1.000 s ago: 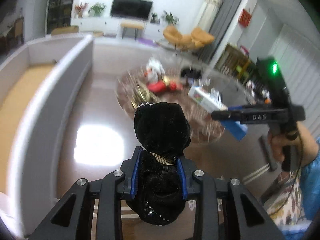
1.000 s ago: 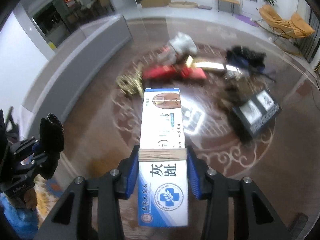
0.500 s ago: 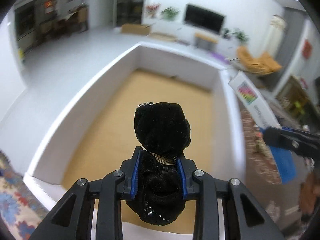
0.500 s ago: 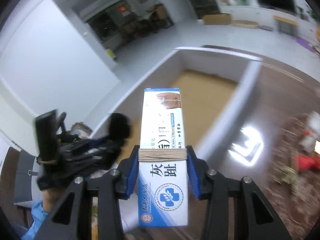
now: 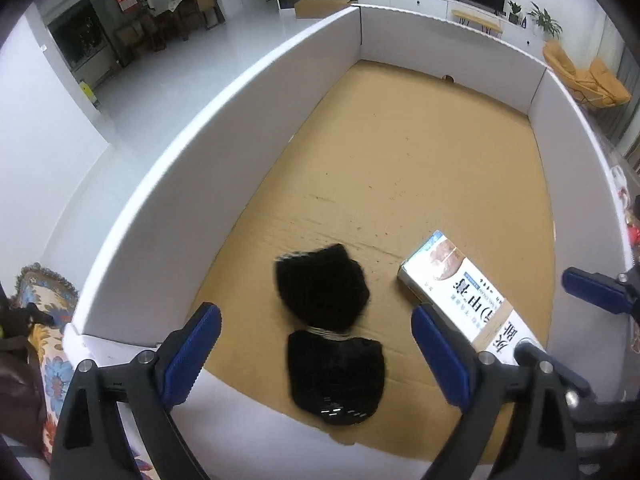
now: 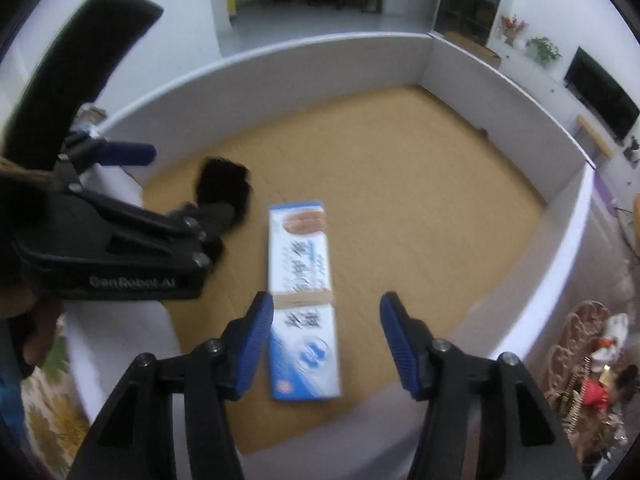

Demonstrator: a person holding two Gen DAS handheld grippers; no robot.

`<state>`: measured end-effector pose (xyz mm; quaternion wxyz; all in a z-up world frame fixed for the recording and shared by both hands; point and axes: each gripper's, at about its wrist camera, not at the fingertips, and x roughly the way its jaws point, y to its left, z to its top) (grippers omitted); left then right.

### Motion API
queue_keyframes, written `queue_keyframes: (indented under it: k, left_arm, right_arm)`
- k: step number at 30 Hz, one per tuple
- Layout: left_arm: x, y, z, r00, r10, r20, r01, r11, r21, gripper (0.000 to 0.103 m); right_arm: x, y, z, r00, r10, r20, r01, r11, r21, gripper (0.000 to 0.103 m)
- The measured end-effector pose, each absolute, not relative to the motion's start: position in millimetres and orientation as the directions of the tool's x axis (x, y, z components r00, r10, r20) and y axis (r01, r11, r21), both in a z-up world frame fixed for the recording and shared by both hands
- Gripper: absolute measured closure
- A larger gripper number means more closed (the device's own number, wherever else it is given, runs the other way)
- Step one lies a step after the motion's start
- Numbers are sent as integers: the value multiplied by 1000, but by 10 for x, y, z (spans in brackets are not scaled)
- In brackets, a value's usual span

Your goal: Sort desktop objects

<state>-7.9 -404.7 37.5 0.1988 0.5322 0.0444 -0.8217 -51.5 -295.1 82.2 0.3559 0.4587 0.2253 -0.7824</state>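
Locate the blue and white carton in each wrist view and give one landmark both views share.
Left wrist: blue and white carton lies lower right on the box floor, right of the black fuzzy item.
Right wrist: carton lies centre, reaching toward the bottom.
Shared landmark: the white-walled box.

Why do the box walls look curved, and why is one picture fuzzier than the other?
Both views come through fisheye lenses, which bend the straight white walls of the bin into arcs and darken the corners. The left wrist view is mostly sharp, though the black furry item looks slightly smeared. The right wrist view is motion-blurred: the print on the blue-and-white box is streaked.
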Motion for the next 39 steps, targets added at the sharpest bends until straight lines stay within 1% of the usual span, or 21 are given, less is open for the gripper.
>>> queue_keyframes:
  k: [1,3,7,9,12,13,14,15,16,18,21,22,23,25,26,28,31,33,37,38,39]
  left_arm:
    - [-84,-4033,394,-362,-294,-885,375,-915,151,6]
    - [-80,-3990,422,-378,-254,-890,365,-925,109,6]
    - [-67,-3871,466,-406,-261,-876,343,-932,119,6]
    - [-71,-3836,491,-419,-261,-869,347,-931,113,6]
    - [119,-3753,655,-492,-309,-814,385,-916,115,6]
    - [185,-3698,750,-523,-320,-790,390,-914,113,6]
    - [272,-3613,873,-560,-330,-760,389,-915,110,6]
    - [352,-3509,998,-598,-337,-727,384,-917,109,6]
    - [413,-3414,1096,-628,-335,-702,375,-921,105,6]
    - [581,-3107,1353,-703,-289,-650,318,-945,77,6]
    - [687,-2540,1572,-770,-178,-612,190,-981,47,5]
    - [738,-2364,1616,-781,-144,-608,151,-988,41,4]
    - [778,-2141,1639,-787,-98,-609,99,-995,33,1]
    - [804,-1721,1600,-780,-14,-626,10,-1000,10,0]
    - [796,-1486,1519,-759,35,-651,-40,-999,-7,0]
    - [741,-1167,1291,-711,81,-699,-89,-996,-24,0]
    - [456,-753,746,-615,97,-782,-128,-992,-23,0]
    - [200,-544,384,-574,64,-816,-134,-991,16,0]
    - [-157,-343,-9,-537,14,-843,-121,-991,60,0]
    - [-268,-318,-27,-549,35,-835,-114,-993,34,0]
    - [-357,-332,-30,-551,28,-834,-96,-995,31,0]
  right_arm:
    - [-534,-2921,840,-315,-367,-875,768,-640,-8,47]
    - [-574,-2851,883,-301,-391,-870,762,-647,27,51]
    - [-614,-2645,986,-321,-420,-849,711,-699,78,53]
    - [-669,-2500,1029,-325,-490,-809,699,-701,144,55]
    - [-547,-2147,1287,-431,-544,-720,643,-745,178,44]
    - [-459,-1943,1399,-460,-572,-680,639,-745,194,34]
    - [-398,-1783,1479,-502,-569,-651,628,-758,178,19]
    - [-316,-1580,1533,-554,-552,-623,608,-780,149,12]
    - [-214,-1264,1566,-618,-521,-589,570,-813,120,7]
    - [-114,-779,1536,-682,-461,-568,491,-864,112,5]
    - [-14,109,1277,-748,-290,-597,285,-953,105,3]
    - [1,459,1102,-745,-204,-635,192,-977,89,3]
    - [7,678,1014,-735,-156,-660,143,-987,74,3]
    - [27,1156,740,-693,-51,-719,29,-999,44,3]
    - [35,1337,620,-669,-18,-743,-15,-999,38,3]
    - [35,1683,429,-617,21,-787,-80,-996,36,3]
    - [-32,1848,212,-572,43,-819,-123,-992,34,3]
    - [-99,1888,145,-568,62,-821,-135,-991,18,2]
    - [-355,1960,112,-562,91,-822,-164,-987,3,0]
    - [-408,1984,109,-562,94,-822,-168,-986,2,0]
    - [-476,2006,108,-562,95,-822,-170,-985,3,0]
